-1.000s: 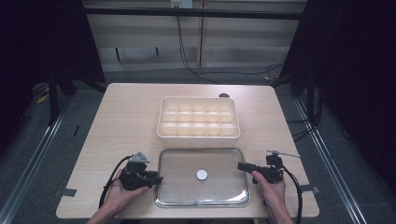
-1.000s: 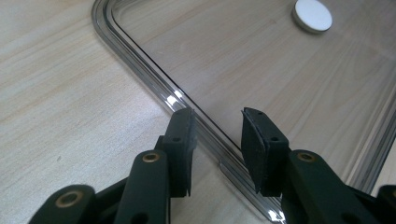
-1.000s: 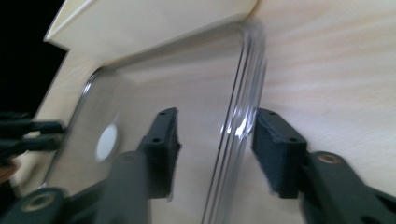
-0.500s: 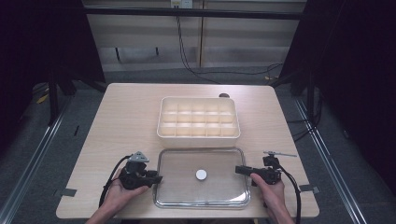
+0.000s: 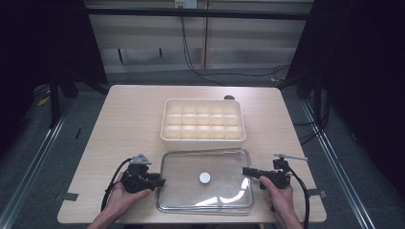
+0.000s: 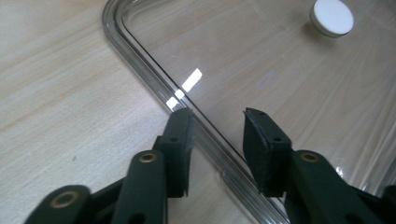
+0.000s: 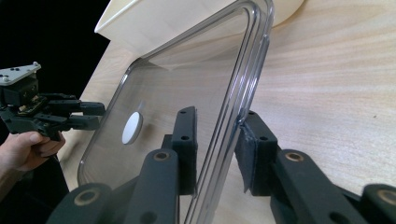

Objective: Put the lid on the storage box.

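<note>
A clear plastic lid [image 5: 224,188] with a white round knob [image 5: 204,178] lies flat on the table near the front edge. Behind it stands a cream compartment box [image 5: 204,120], uncovered. My left gripper [image 5: 161,182] is at the lid's left edge; in the left gripper view [image 6: 215,123] its jaws stand open astride the lid's rim [image 6: 154,79]. My right gripper [image 5: 246,171] is at the right edge; in the right gripper view [image 7: 217,119] its jaws are open around the rim [image 7: 247,79], and the right pad [image 7: 246,140] touches it.
The light wooden table [image 5: 129,124] has bare room left and right of the box. The box's front wall [image 7: 154,23] stands just behind the lid's far edge. Dark floor, cables and metal rails surround the table.
The right gripper has crept slightly left and down onto the lid's right edge. The left gripper has hardly moved. The lid and box lie where they were.
</note>
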A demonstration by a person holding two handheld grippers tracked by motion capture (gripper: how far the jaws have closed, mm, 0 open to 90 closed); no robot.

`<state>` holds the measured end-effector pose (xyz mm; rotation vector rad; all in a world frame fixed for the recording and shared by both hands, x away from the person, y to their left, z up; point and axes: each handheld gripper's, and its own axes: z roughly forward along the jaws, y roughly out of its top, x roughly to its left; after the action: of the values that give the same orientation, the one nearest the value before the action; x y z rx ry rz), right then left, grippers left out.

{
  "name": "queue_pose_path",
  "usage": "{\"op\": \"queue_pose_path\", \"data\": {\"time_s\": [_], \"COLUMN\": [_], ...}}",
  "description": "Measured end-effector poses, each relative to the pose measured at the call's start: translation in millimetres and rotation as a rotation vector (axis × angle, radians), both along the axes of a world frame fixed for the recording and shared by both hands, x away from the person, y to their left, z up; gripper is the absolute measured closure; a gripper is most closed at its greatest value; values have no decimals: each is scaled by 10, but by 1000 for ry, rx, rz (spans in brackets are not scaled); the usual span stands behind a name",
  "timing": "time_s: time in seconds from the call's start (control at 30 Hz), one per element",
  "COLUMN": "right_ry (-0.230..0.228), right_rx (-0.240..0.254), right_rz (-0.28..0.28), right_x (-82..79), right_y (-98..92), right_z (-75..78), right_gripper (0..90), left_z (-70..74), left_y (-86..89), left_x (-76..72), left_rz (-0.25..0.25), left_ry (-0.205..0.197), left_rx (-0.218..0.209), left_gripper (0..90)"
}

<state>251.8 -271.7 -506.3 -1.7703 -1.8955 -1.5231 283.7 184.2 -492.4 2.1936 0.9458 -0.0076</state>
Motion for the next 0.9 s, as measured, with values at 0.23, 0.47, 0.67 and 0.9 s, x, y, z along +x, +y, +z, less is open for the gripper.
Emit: {"op": "queue_pose_path", "data": {"time_s": [0.23,0.47,0.67,0.9], "right_ry": [-19,-36,-50,-65], "right_rx": [-11,2,19,17], "right_rz": [2,6,6,20], "right_x": [-5,-15,-16,-24], "right_y": [5,4,2,16], "right_z": [12,27,28,42], "right_gripper": [721,742,757,760], "left_z": [4,8,2,-11], "left_y": [26,39,46,62], "left_x": [7,13,23,54], "left_rz": [15,40,42,45], "left_ry": [3,-7,-2,30], "left_rx": [-4,7,-1,-52], "left_gripper": [487,414,375,369]}}
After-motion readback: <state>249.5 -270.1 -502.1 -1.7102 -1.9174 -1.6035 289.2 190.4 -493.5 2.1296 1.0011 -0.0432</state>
